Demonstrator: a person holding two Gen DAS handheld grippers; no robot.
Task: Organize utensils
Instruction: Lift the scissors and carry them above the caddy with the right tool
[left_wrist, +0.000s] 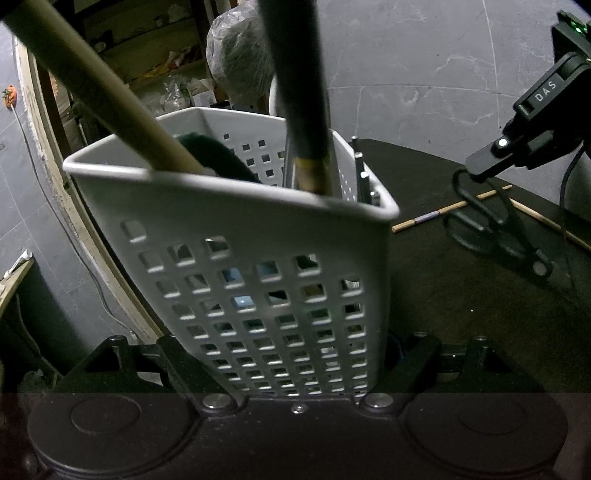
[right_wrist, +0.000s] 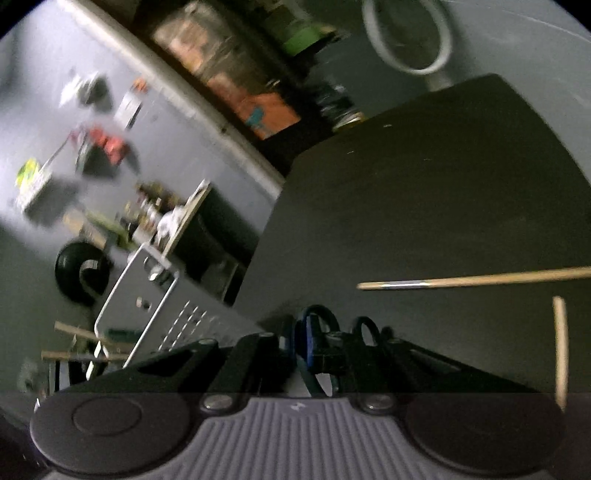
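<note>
On dark table (left_wrist: 443, 295), left tongs (left_wrist: 291, 369) clamp white basket (left_wrist: 240, 229) — right tongs (right_wrist: 325, 354) pinch scissors (left_wrist: 495, 229).

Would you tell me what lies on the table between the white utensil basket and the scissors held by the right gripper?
In the left wrist view, only bare dark table and one chopstick's near end lie between the basket and the scissors.
</note>
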